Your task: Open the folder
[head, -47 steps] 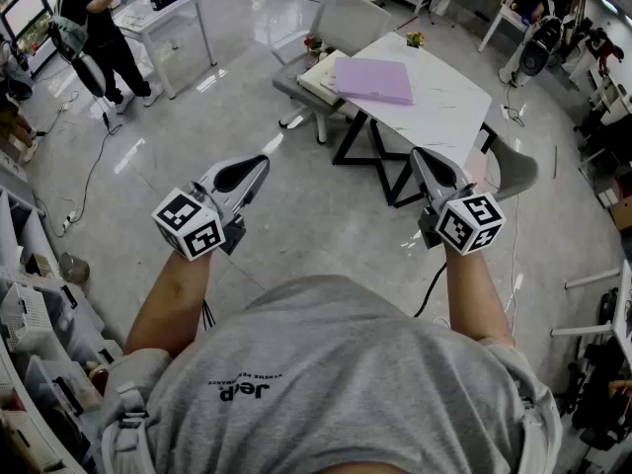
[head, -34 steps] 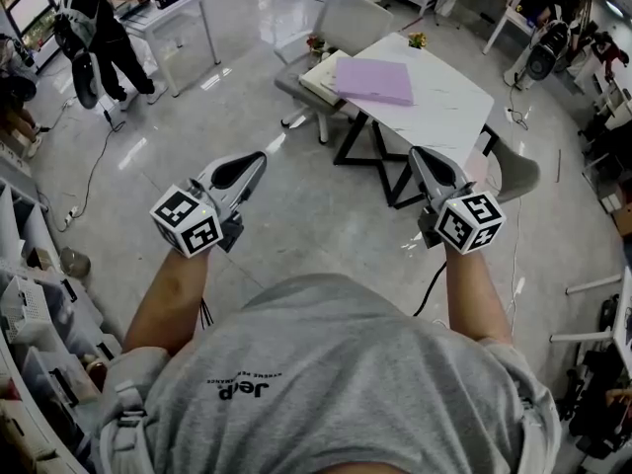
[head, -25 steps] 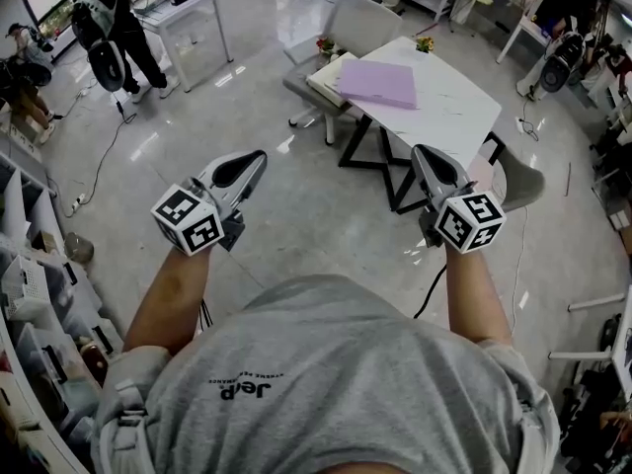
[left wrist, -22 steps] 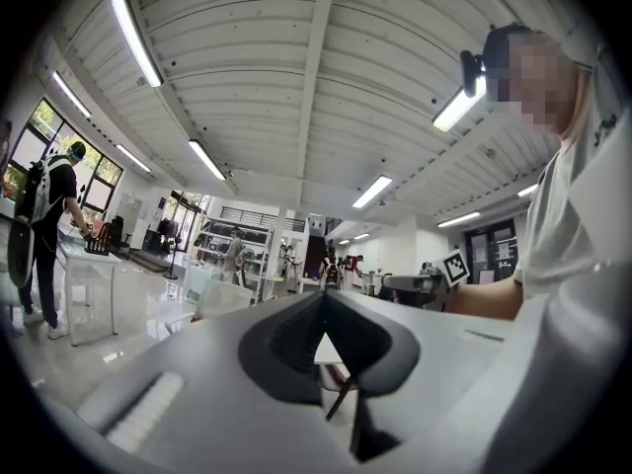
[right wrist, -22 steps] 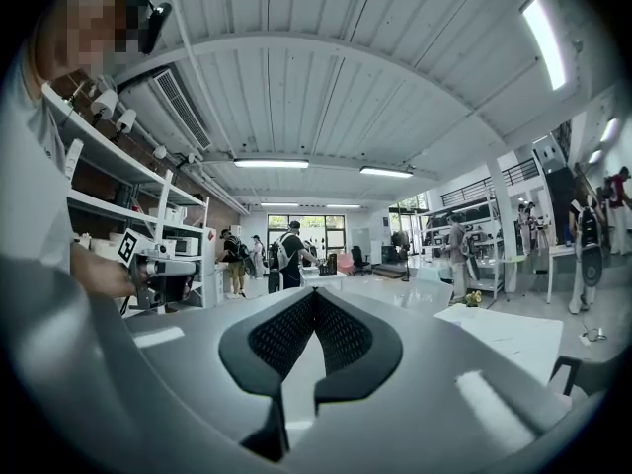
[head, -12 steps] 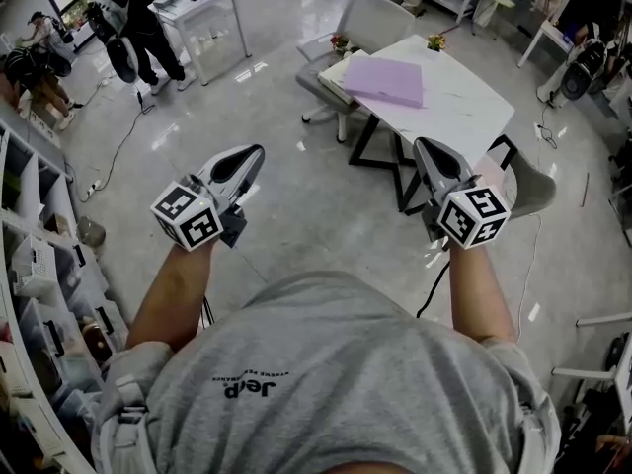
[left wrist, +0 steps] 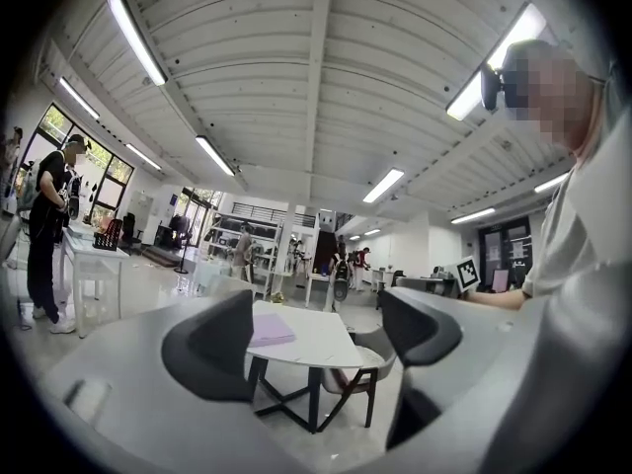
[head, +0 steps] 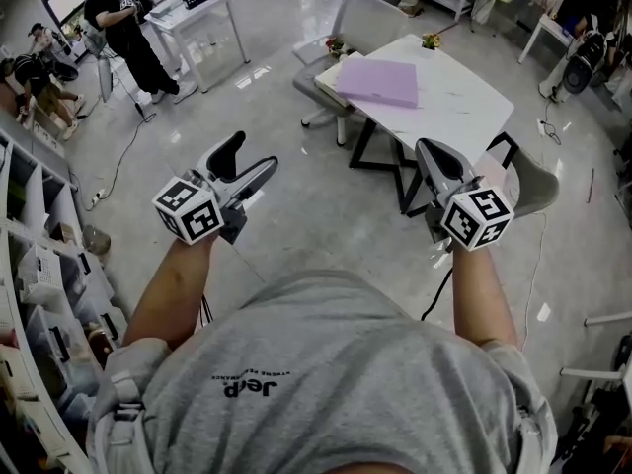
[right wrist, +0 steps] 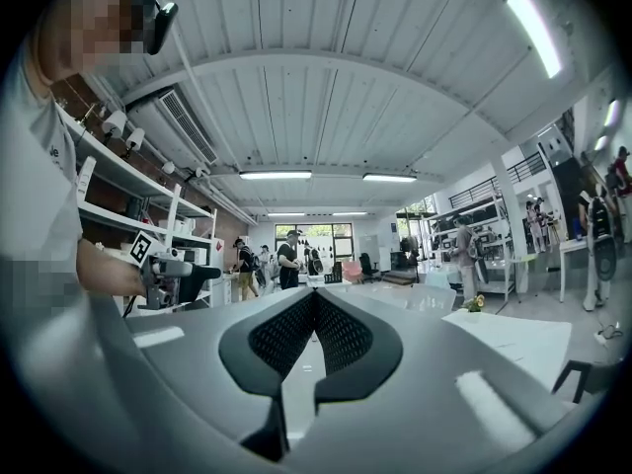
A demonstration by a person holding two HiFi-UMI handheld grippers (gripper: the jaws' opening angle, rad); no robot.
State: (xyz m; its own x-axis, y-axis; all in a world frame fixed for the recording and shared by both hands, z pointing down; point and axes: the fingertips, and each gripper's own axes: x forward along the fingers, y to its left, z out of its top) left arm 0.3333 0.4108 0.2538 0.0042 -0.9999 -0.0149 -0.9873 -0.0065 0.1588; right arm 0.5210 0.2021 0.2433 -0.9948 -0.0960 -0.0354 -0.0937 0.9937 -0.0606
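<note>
A glossy grey floor [head: 326, 215] fills most of the head view. The wearer's grey shirt [head: 326, 383] takes up the bottom of the frame, with both forearms stretched forward from it. Open shelving [head: 39, 265] runs down the left edge. A white tabletop [head: 464, 107] on black crossed legs stands in the upper middle, well ahead of both arms. A grey chair [head: 360, 18] sits at its far left side and a second chair [head: 523, 181] at its lower right corner.

The folder [head: 378, 80], pale purple and lying flat and closed, rests on the upper left part of the tabletop. Next to it, at the tabletop's left edge, is something cream and flat. It may be a pad or a box, but the view is too small to say. A person in black [head: 123, 28] stands by another table [head: 202, 8] in the upper left corner.

The left tongs [head: 254, 153] are held out level at centre left, over bare floor. Their jaws have just been opening and now stand released, wide apart, with nothing gripped. In the left gripper view the distant tabletop and folder show in the gap between them. The right tongs [head: 428, 149], at centre right, are clenched, with the pads meeting on nothing. A small pot of flowers [head: 431, 39] sits at the tabletop's far edge.
</note>
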